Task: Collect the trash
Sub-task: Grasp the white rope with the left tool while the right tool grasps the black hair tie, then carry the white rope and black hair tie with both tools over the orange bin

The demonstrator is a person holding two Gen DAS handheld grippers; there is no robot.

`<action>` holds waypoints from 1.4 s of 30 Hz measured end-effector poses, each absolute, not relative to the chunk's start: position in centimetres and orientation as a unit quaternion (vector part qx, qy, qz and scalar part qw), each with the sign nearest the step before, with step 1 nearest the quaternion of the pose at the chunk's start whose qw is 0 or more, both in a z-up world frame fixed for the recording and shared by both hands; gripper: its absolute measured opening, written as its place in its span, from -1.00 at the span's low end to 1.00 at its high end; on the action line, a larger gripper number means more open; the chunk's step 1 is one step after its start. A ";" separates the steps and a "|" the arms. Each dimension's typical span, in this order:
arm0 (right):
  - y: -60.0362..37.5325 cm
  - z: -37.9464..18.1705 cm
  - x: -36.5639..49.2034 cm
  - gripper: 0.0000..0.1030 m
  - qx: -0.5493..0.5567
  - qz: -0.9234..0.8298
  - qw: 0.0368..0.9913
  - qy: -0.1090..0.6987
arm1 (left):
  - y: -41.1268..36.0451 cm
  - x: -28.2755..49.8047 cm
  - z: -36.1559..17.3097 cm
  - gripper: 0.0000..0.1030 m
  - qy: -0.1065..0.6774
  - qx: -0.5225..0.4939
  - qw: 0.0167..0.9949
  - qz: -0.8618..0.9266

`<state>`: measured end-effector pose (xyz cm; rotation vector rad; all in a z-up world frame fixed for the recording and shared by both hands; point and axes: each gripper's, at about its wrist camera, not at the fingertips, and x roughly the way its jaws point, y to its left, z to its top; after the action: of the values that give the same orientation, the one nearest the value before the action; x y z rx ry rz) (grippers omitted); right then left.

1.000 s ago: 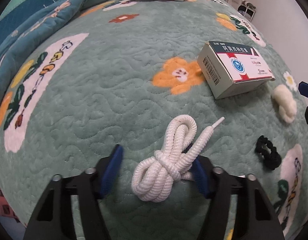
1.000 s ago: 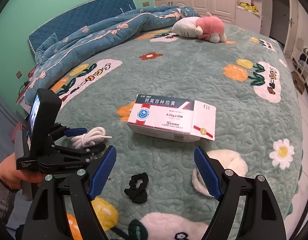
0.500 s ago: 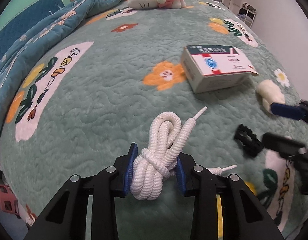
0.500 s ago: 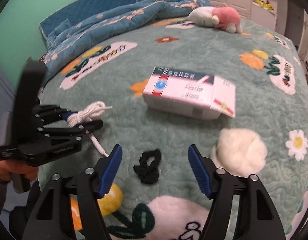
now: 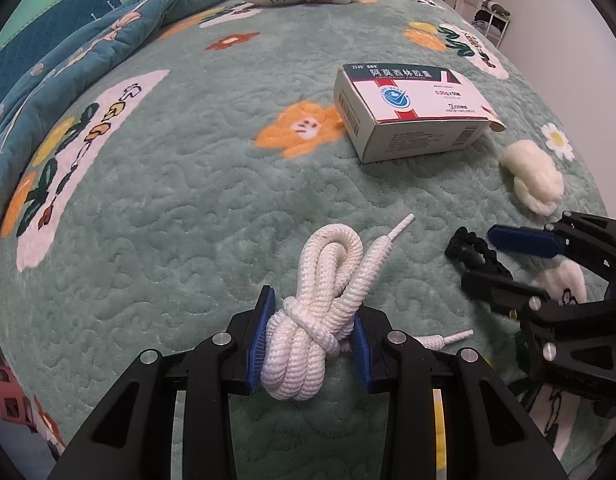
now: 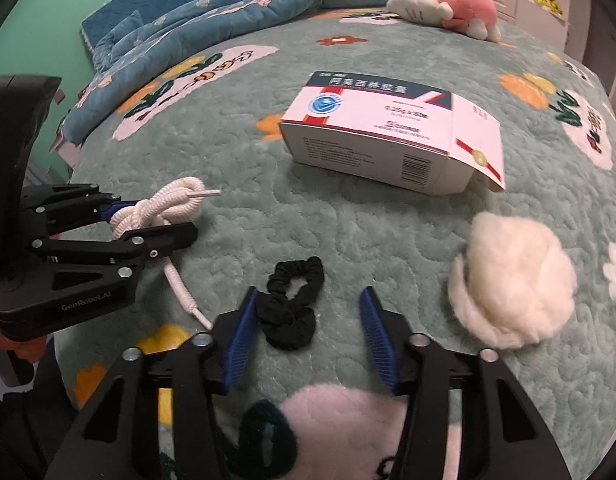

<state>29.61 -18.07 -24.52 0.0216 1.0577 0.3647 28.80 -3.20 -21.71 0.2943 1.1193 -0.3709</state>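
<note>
Now the left gripper (image 5: 311, 343) is clamped on the knot of the white rope bundle (image 5: 320, 312), low on the bed (image 5: 180, 184). Right gripper (image 6: 306, 330) is apart, w/ the black scrunchie (image 6: 294, 302) between its pads. Lower it more, then close on the middle; lift the rope slowly, as one loose end hangs.

Black hand-held gripper (image 5: 312, 340), blue ribbed pads (image 5: 261, 332) (silver screws).

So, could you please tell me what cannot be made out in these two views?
- Medicine box contents: closed walls hide them, both views.
- Small print on its side: too small, blurred.
- Shoelace bundle underside: left gripper fingers cover it.
- Where the trash goes: no bin in view.
- Black scrunchie far end, left view: right gripper hides it.
</note>
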 end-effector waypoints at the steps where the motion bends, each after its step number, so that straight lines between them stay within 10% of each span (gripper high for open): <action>1: -17.9 -24.7 29.7 -0.57 0.005 0.176 0.846 0.503 | -3.2 28.9 -21.7 -0.28 0.526 0.137 0.821 -0.174; 42: -37.9 -7.3 7.7 -0.75 0.088 0.032 0.947 0.307 | -22.8 12.7 -7.7 -0.28 0.376 0.217 0.842 -0.319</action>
<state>7.74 -37.92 -7.25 0.1792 0.6258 0.0646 12.69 -22.84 -7.68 0.4594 0.7946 -0.6749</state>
